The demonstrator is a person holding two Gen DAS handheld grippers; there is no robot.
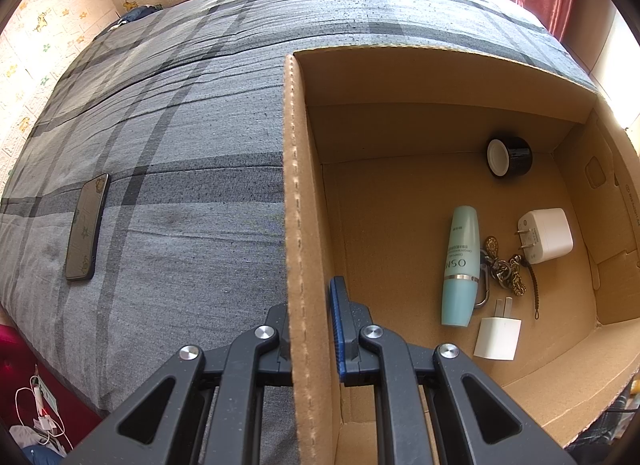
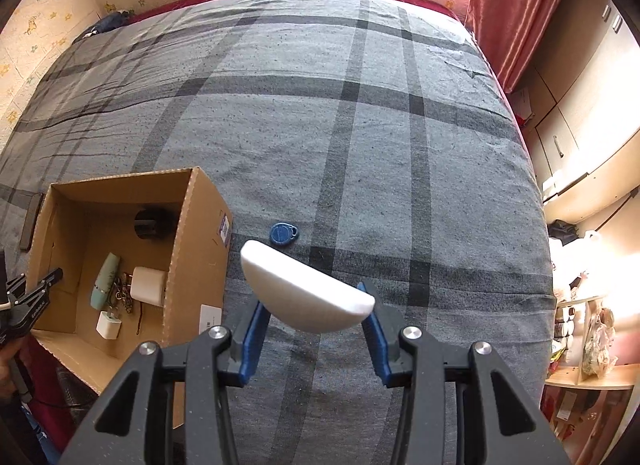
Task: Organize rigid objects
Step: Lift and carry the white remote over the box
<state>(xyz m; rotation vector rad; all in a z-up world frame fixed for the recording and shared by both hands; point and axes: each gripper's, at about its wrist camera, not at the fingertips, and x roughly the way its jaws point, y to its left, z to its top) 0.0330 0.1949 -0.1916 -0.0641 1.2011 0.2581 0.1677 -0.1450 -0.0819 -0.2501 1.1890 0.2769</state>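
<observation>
The left gripper point(image 1: 310, 329) straddles the left wall of the cardboard box point(image 1: 298, 185), one finger outside, one inside, clenched on that wall near the box's near-left corner. Inside, toward the right wall, lie a teal bottle point(image 1: 460, 265), a keychain point(image 1: 504, 269), a large white charger point(image 1: 546, 235) and a small white plug point(image 1: 498, 337); a black jar point(image 1: 510, 155) sits by the far wall. The box floor along the left wall is bare. A phone point(image 1: 86, 227) lies on the bed point(image 1: 192, 125) toward its left edge.

The right gripper point(image 2: 312, 323) grasps a white half-round block point(image 2: 304, 293) above the bed, just right of the box. A blue key fob point(image 2: 283, 233) lies beyond it on the plaid sheet, which stretches open toward the far and right edges.
</observation>
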